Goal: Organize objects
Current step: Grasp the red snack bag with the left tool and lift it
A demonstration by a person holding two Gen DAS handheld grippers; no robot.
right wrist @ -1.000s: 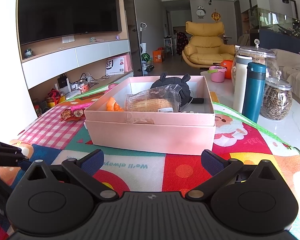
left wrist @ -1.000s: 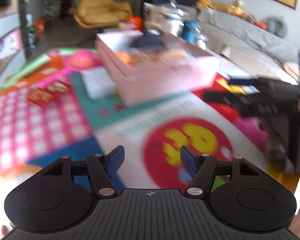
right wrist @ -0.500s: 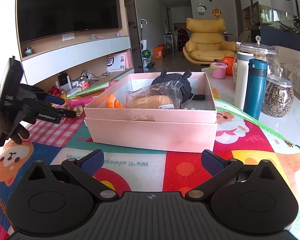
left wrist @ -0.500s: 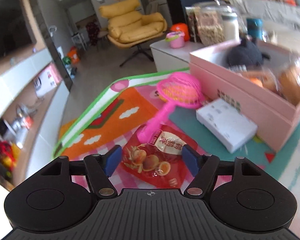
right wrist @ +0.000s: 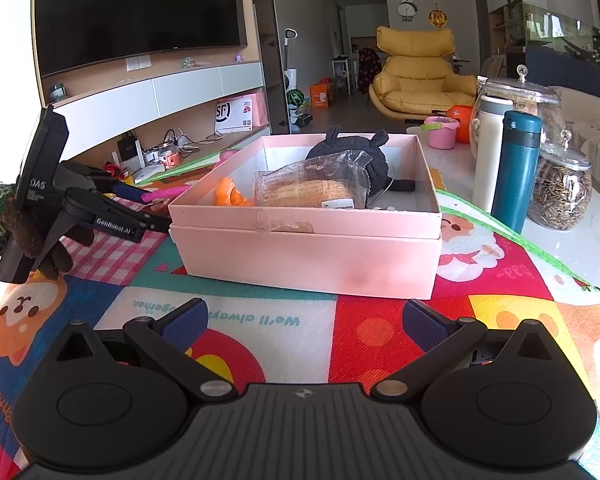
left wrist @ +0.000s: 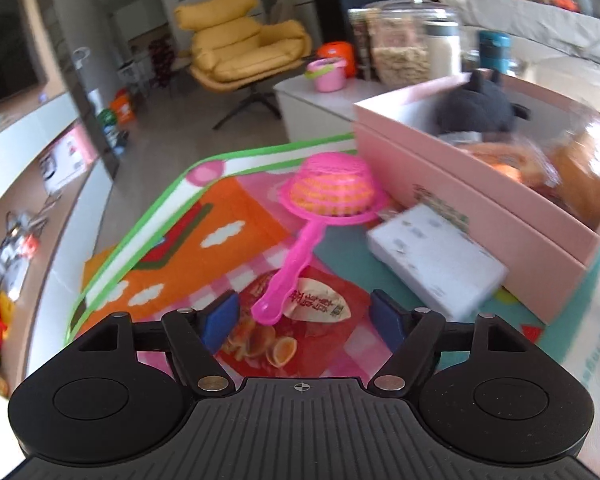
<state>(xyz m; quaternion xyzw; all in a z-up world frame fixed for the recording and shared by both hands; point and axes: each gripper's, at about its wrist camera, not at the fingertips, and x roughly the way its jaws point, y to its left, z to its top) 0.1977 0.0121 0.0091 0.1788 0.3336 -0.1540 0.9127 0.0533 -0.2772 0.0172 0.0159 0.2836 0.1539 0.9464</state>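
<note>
The mat (left wrist: 148, 240) bears a pink box (right wrist: 312, 252); beside it lie a white box (left wrist: 436, 260), pink sieve (left wrist: 324, 204) and red packet (left wrist: 300, 332). Left gripper (left wrist: 304, 316), just opened wide, straddles the packet without pressing it; right gripper (right wrist: 304, 320) wide, empty

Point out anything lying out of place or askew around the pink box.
Three things lie loose on the mat beside the pink box instead of in it: a pink toy strainer upside down, its handle across a red snack packet, and a white box lying askew by the pink box's side. Nothing looks spilled or damaged.
</note>
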